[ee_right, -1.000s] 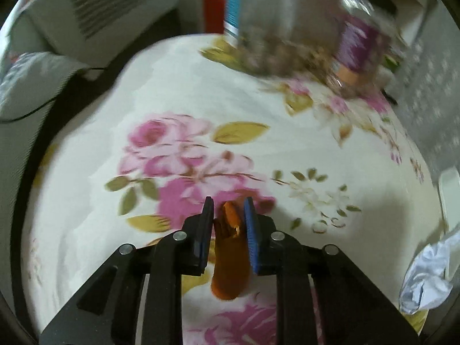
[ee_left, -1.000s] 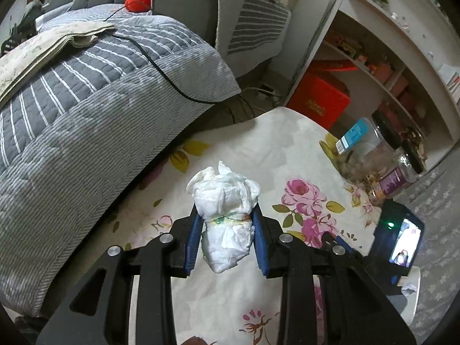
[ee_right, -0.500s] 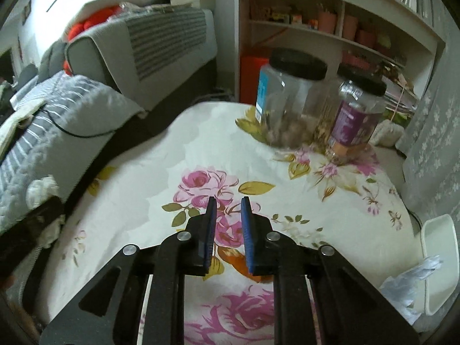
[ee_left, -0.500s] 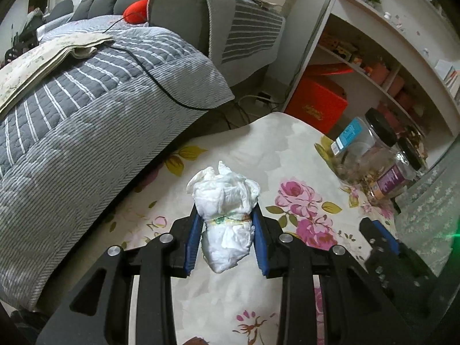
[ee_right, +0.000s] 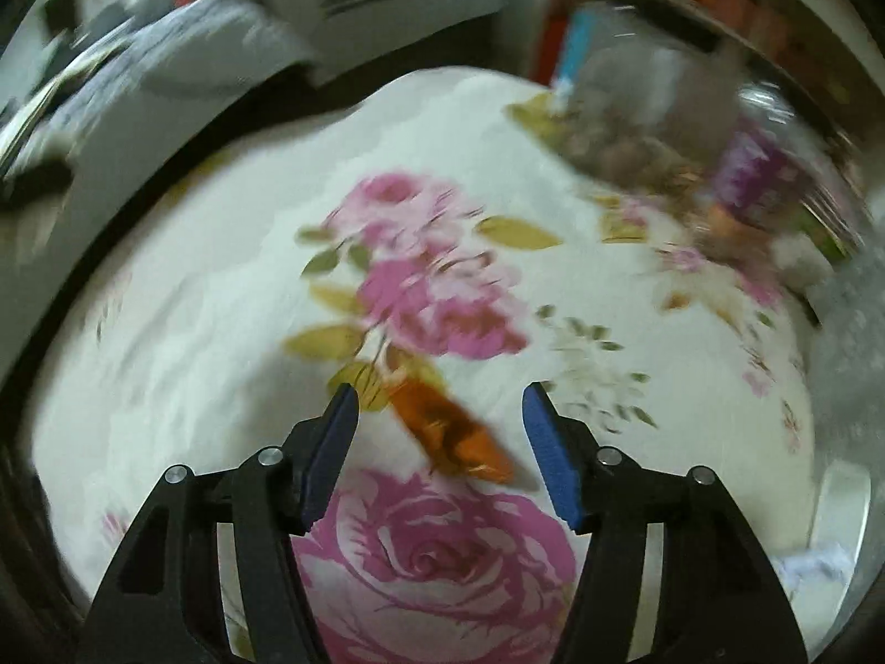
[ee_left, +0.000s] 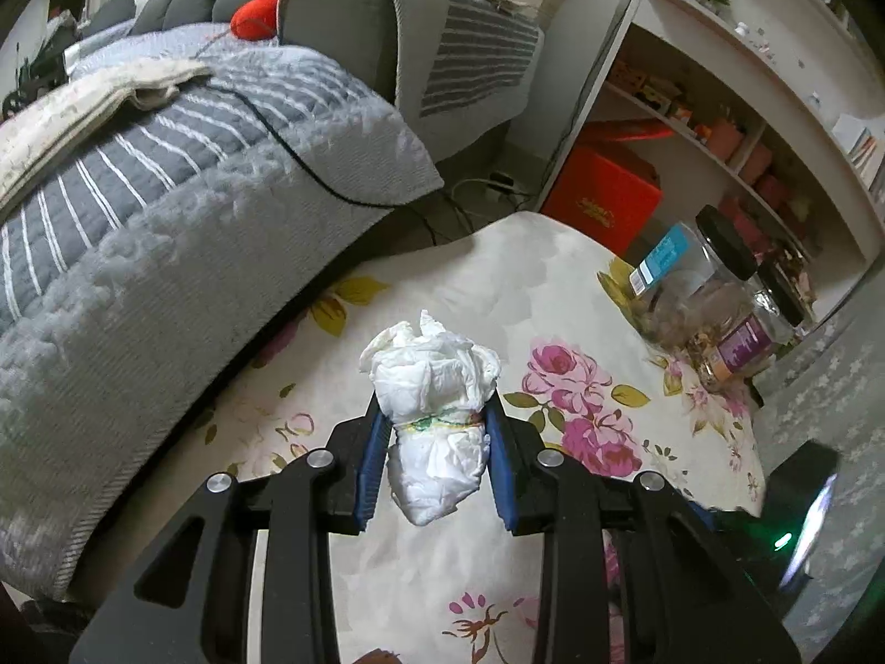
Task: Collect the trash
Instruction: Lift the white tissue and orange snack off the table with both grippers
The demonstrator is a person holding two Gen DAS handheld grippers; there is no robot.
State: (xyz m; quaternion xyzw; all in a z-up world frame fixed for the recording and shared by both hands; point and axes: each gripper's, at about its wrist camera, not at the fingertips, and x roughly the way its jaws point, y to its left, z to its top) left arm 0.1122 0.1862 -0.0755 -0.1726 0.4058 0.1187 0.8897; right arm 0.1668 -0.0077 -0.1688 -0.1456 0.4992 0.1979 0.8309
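Observation:
My left gripper [ee_left: 434,442] is shut on a crumpled white tissue wad [ee_left: 434,387] and holds it above the floral tablecloth [ee_left: 498,288]. My right gripper [ee_right: 440,426] is open, low over the floral tablecloth [ee_right: 221,332]. An orange wrapper [ee_right: 451,431] lies on the cloth between its blue fingers [ee_right: 545,442], touching neither. The right wrist view is motion-blurred. A dark part of the right-hand tool [ee_left: 796,503] shows at the left wrist view's lower right.
Two clear jars with black lids [ee_left: 702,282] stand at the table's far right, blurred in the right wrist view [ee_right: 652,110]. A grey striped sofa cover [ee_left: 166,210] borders the table's left. Shelves [ee_left: 746,110] and a red box [ee_left: 603,199] lie behind. A white container [ee_right: 841,503] sits at right.
My right gripper has opened and dropped low over the table; the orange wrapper now lies on the cloth between its fingers. My left gripper still holds the tissue wad.

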